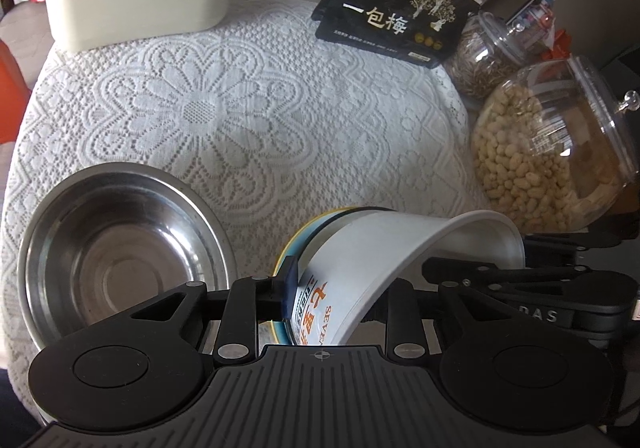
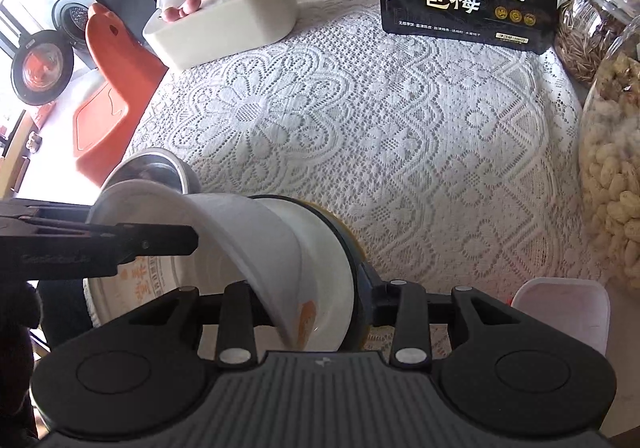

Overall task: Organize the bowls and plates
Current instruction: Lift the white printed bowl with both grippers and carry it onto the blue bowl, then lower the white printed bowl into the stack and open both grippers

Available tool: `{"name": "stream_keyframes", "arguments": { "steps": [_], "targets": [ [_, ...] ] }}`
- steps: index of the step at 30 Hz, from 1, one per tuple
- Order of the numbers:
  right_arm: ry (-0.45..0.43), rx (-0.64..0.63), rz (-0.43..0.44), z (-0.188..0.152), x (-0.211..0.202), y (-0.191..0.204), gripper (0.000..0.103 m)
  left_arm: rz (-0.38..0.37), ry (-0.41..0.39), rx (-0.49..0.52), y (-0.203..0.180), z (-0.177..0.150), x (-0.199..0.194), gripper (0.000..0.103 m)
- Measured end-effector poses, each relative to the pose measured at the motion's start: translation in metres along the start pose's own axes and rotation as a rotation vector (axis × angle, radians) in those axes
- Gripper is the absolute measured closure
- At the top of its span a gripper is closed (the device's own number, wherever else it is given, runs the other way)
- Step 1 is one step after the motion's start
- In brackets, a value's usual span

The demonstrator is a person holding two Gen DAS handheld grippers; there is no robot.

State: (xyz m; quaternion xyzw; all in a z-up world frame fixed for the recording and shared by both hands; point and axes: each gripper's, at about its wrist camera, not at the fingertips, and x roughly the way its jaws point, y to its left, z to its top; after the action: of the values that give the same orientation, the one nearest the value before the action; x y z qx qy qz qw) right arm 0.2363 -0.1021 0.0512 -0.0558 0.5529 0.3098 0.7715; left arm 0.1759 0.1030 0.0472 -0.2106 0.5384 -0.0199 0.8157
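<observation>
White lace covers the tabletop (image 1: 248, 120). One steel bowl (image 1: 120, 248) sits at nine o'clock of the left gripper (image 1: 332, 300), which is clamped on one white paper bowl (image 1: 360, 260), tilted on its side. The right gripper (image 2: 316, 304) is clamped on one white-lined, dark-walled bowl (image 2: 332, 248) that the paper bowl leans into.

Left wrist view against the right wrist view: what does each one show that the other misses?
Only the left wrist view shows inside the steel bowl. Only the right wrist view shows the orange chair and a white tub. Both show the tilted white bowl between both grippers' fingers, the black snack bag, the peanut jar and the lace cloth.
</observation>
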Motion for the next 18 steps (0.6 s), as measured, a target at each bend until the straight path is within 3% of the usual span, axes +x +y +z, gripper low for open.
{"name": "stream_keyframes", "arguments": {
  "steps": [5,11,16,18],
  "targets": [
    [-0.012,-0.041,-0.053,-0.003,0.0,0.003,0.067,0.004,0.019,0.0,0.002,0.0,0.009,0.074],
    [0.001,-0.022,-0.055,-0.006,0.001,-0.002,0.066,0.004,0.017,0.005,0.003,0.007,0.015,0.075],
    [-0.009,-0.007,-0.056,-0.005,-0.003,-0.005,0.066,0.026,-0.011,0.074,-0.013,0.014,0.012,0.075],
    [-0.018,-0.017,-0.047,-0.007,-0.007,-0.002,0.066,-0.004,-0.032,0.133,-0.023,0.012,0.003,0.075]
  ]
}}
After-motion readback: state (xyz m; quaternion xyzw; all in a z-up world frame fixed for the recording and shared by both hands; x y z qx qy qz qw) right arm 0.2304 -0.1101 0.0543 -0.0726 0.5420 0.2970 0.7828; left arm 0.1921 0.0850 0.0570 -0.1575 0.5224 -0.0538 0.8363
